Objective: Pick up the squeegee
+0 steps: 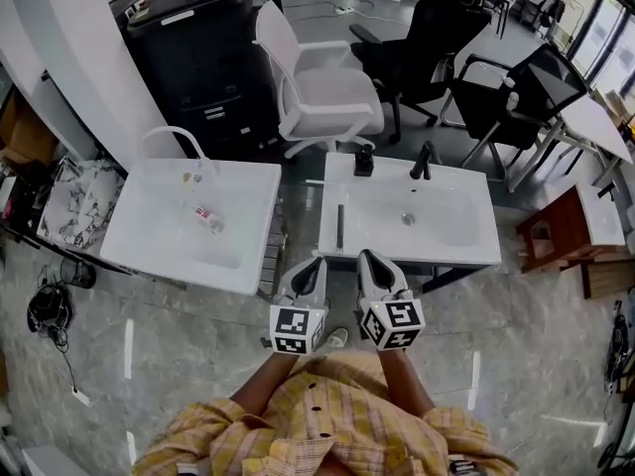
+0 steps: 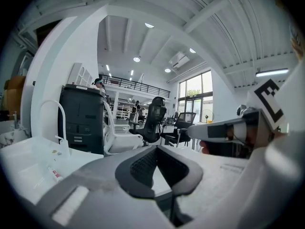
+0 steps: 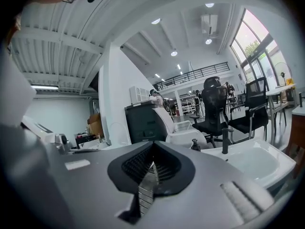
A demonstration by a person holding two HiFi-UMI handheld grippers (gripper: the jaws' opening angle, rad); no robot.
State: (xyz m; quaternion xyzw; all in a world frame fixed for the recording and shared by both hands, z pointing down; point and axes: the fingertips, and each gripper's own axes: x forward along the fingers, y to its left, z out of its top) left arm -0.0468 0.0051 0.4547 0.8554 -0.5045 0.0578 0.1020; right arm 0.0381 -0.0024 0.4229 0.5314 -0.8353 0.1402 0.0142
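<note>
Holding the left gripper [image 1: 316,266] and the right gripper [image 1: 370,259] side by side, just short of the near rim of the right sink [image 1: 446,252], both pointing away and slightly down. Both pinched fully shut, jaws meeting at the tips, with nothing caught between them in either gripper view. Empty, then, and not yet touching the task's thing.

Can see the squeegee [image 1: 339,226] from the head view only, as a thin dark bar lying flat in the left part of that sink, nearer than the soap bottle [image 1: 364,160] and left of the drain [image 1: 408,219]. Runs near to far, so end-on to both grippers rather than across them. Lies straight ahead, just beyond the rim, on a line falling between the two pairs of tips. About equally close to each, perhaps a shade closer to the left one.

Probably calls for opening one gripper, reaching forward and down over the rim, and closing across the narrow width. Nothing relevant in the left sink [image 1: 238,177] except a small tube [image 1: 206,216].
</note>
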